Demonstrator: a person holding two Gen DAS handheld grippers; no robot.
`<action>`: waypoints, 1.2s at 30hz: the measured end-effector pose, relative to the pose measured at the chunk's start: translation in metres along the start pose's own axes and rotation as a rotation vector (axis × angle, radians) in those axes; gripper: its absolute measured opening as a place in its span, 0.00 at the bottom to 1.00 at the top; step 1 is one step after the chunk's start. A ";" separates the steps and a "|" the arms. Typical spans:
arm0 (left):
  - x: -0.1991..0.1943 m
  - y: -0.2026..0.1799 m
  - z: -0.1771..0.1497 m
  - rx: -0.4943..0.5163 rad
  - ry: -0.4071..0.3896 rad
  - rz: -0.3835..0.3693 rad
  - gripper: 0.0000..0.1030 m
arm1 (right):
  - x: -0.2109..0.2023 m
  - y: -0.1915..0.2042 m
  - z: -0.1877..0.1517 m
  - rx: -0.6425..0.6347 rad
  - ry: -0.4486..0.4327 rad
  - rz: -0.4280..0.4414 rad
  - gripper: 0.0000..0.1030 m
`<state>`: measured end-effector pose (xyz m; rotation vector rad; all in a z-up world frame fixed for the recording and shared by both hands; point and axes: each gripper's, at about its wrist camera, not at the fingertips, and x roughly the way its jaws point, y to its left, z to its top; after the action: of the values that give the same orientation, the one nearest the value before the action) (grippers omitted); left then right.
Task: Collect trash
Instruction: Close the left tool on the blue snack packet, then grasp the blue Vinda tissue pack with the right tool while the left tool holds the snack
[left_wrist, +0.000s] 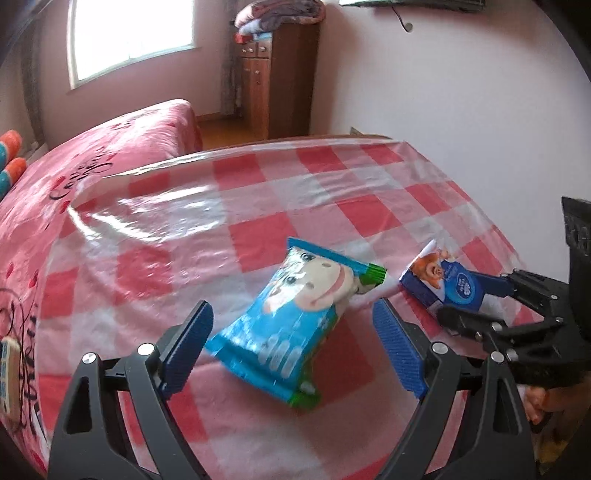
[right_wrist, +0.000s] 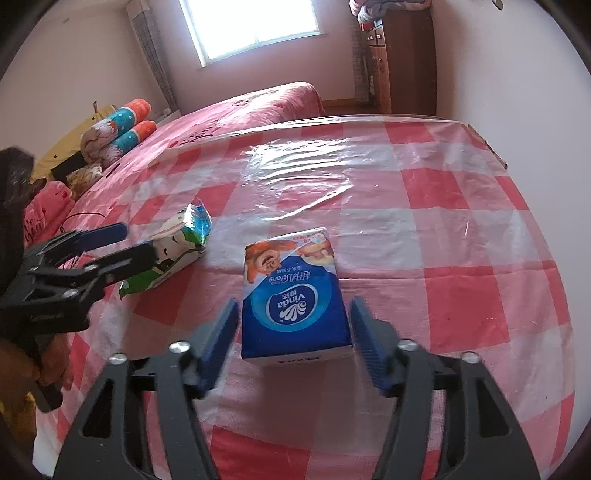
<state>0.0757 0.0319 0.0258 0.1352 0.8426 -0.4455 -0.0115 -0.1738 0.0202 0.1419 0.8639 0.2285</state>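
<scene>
Jaws of each hand-held gripper, left and right, stand released: straddle wrapper and tissue pack squarely (tabletop plastic looks slippery), then clench.

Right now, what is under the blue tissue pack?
The blue tissue pack lies flat on the red-checked tablecloth, which has a clear plastic sheet over it. The patch directly beneath the pack is hidden.

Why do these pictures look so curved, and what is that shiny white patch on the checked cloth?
Both views come through fisheye lenses, so the table edge bows and the corners go black. In the left wrist view, window light glares off the plastic table cover, and the cow-print snack packet looks slightly smeared. In the right wrist view the glare sits mid-table; the window is blown out white.
</scene>
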 end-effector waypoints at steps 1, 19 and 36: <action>0.005 -0.001 0.002 0.007 0.008 0.000 0.86 | 0.000 0.000 0.000 -0.001 0.000 0.000 0.71; 0.020 0.006 -0.003 -0.130 0.029 -0.006 0.50 | 0.008 0.013 0.004 -0.048 0.007 -0.062 0.70; -0.021 0.014 -0.049 -0.262 0.022 0.005 0.47 | -0.007 -0.007 -0.006 0.020 -0.020 0.064 0.53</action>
<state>0.0358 0.0658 0.0087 -0.0997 0.9141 -0.3261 -0.0193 -0.1824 0.0203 0.1907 0.8423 0.2778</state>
